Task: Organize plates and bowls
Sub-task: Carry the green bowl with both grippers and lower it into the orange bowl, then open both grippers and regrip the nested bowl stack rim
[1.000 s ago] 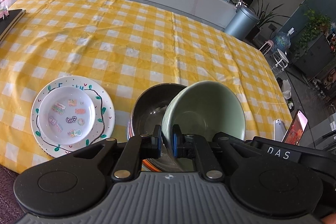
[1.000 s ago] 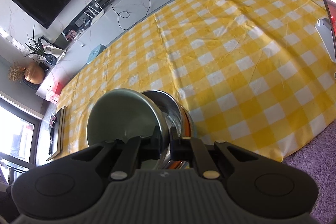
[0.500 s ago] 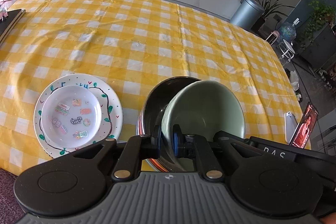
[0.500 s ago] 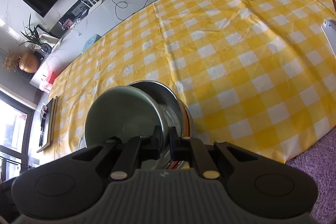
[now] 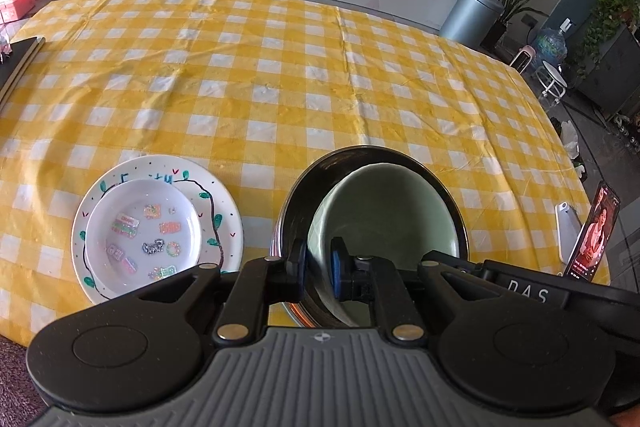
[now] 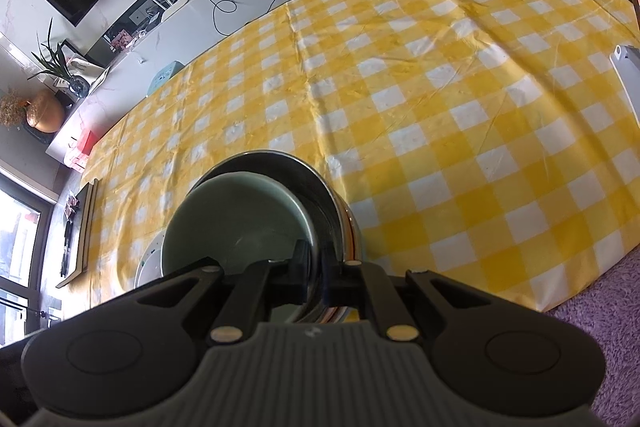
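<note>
A pale green bowl sits nested inside a steel bowl near the front edge of the yellow checked table. My left gripper is shut on the green bowl's near rim, one finger outside the wall and the blue pad inside. In the right wrist view the green bowl lies in the steel bowl, and my right gripper is shut on the steel bowl's thin near rim. To the left, a small white plate with stickers rests on a larger painted plate.
A phone leans on a white stand at the table's right front corner. A dark flat tray lies at the far left edge. Purple carpet shows below the table's front edge.
The green bowl was tilted over the steel bowl's rim and has sunk down to sit inside it. Both grippers kept their grips.
</note>
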Motion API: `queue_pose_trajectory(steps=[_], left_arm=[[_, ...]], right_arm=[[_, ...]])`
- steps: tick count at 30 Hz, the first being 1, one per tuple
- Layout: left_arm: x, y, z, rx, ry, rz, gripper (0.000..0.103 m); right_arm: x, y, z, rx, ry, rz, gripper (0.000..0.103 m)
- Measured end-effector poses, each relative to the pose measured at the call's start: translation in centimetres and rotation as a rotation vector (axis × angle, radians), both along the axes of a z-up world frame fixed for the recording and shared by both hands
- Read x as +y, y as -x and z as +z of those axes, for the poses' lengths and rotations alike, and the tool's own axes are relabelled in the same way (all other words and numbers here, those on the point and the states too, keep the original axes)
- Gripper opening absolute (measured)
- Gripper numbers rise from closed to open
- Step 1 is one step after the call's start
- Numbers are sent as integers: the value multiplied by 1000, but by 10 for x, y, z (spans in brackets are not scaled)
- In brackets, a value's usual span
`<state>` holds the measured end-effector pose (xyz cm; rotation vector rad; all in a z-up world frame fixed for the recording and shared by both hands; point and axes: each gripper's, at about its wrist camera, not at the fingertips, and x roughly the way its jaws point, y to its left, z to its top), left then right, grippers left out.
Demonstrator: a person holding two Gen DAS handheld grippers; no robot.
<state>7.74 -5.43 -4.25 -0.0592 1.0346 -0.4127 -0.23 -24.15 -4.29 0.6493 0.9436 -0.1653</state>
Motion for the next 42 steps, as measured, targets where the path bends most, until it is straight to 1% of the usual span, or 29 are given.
queue_pose_trajectory(steps=[2,4,5,6,8,10,13,15,16,18,23,25,27,28,30,31,32,33,35,36,39,42], left_arm=[[-1,1,1,-9,-5,-5,14],[-3,3,4,-37,-27,-13,14],[-4,3,5,-46,-30,-16,15],[-3,4,7,-62,-30,-15,19],[-3,5,11,-87,-25,-16,22],[-1,6,14,-100,-15,-18,24],[0,9,18,-119,1,-27,31],[1,11,20,-137,2,-30,38],[1,14,21,-150,-2,-34,40],[3,17,23,-170,-4,-36,45],[13,20,28,-191,23,-27,56],[16,20,28,-197,19,-16,59],[19,22,28,-199,23,-12,63],[21,22,28,-197,29,-9,64],[26,24,26,-195,49,-7,67],[28,25,26,-199,62,-9,67],[31,27,25,-210,76,-9,68],[35,29,25,-229,99,-3,69],[41,34,25,-256,138,5,72],[44,35,25,-262,152,6,75],[48,35,21,-252,168,18,77],[52,32,15,-209,181,57,77]], right_arm=[[0,0,0,-3,-9,-4,6],[-1,1,1,-9,-11,-8,8],[-1,1,3,-13,-3,-8,10],[0,1,4,-21,1,-6,11],[1,2,7,-34,15,-6,11],[0,3,11,-48,30,-7,16],[-2,5,14,-68,23,-13,21],[-2,6,15,-75,25,-10,24],[-2,6,16,-76,27,-9,24],[-1,7,17,-83,27,-5,30],[1,10,22,-108,45,5,38],[2,12,24,-122,55,9,43],[2,15,26,-140,63,12,50],[2,17,27,-148,71,13,52],[4,21,29,-169,98,19,60],[5,23,30,-180,116,25,61],[6,26,31,-190,135,27,64],[6,29,32,-199,153,26,69],[7,34,32,-208,178,17,72],[6,36,30,-204,184,16,75],[3,38,23,-176,175,8,76],[-2,38,14,-144,139,-10,76]])
